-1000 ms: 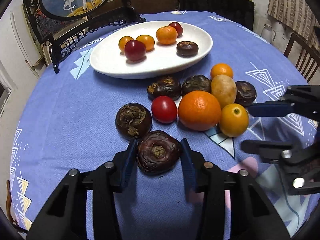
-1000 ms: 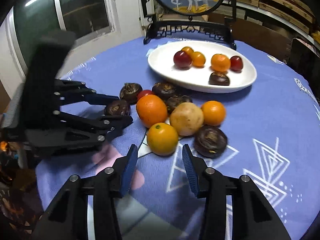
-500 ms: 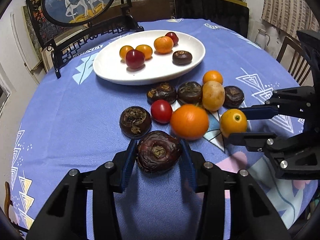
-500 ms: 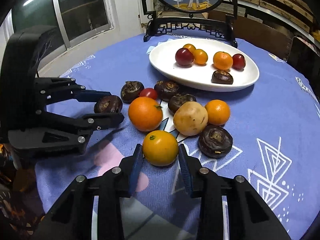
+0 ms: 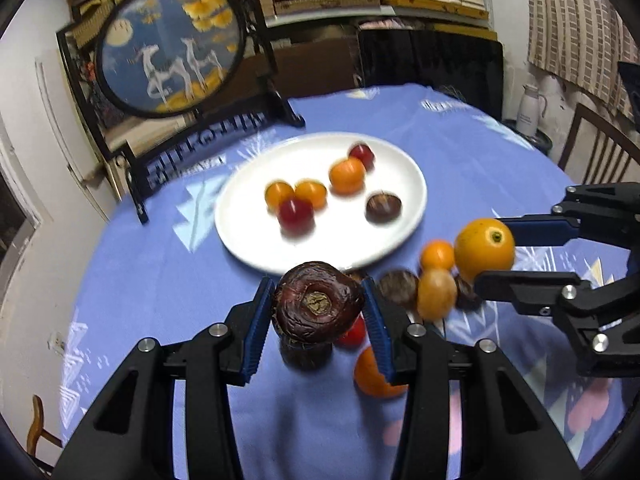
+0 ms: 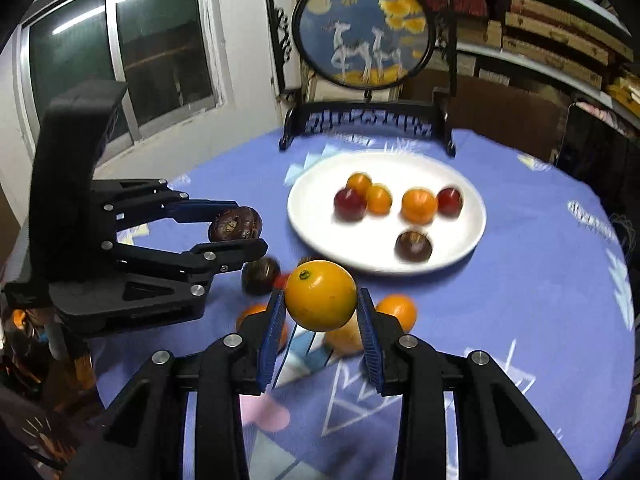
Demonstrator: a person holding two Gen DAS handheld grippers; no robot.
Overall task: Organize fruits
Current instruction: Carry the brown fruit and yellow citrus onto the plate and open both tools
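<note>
Item: two fruits in transit, both lifted clear of the blue tablecloth (image 5: 160, 280) since a second ago, when each lay on the cloth between spread jaws. Left gripper (image 5: 318, 312): jaws pinching a dark wrinkled fruit (image 5: 318, 306), now held in the air short of the white plate (image 5: 400, 168). Right gripper (image 6: 320, 320): jaws pinching a yellow-orange fruit (image 6: 320, 295), likewise raised and facing the plate. Reading: both pickups appear done; carrying to the plate and release remain. Plate contents: six small fruits, orange, red and one dark. Loose pile on cloth: reduced by two; the rest lies under and behind the held fruits, partly hidden, so a count cannot be given. Condition of views: motion blur smears plate, pile and cloth pattern; fruit kinds uncertain. The round deer screen (image 6: 364, 28) stands behind the plate.
</note>
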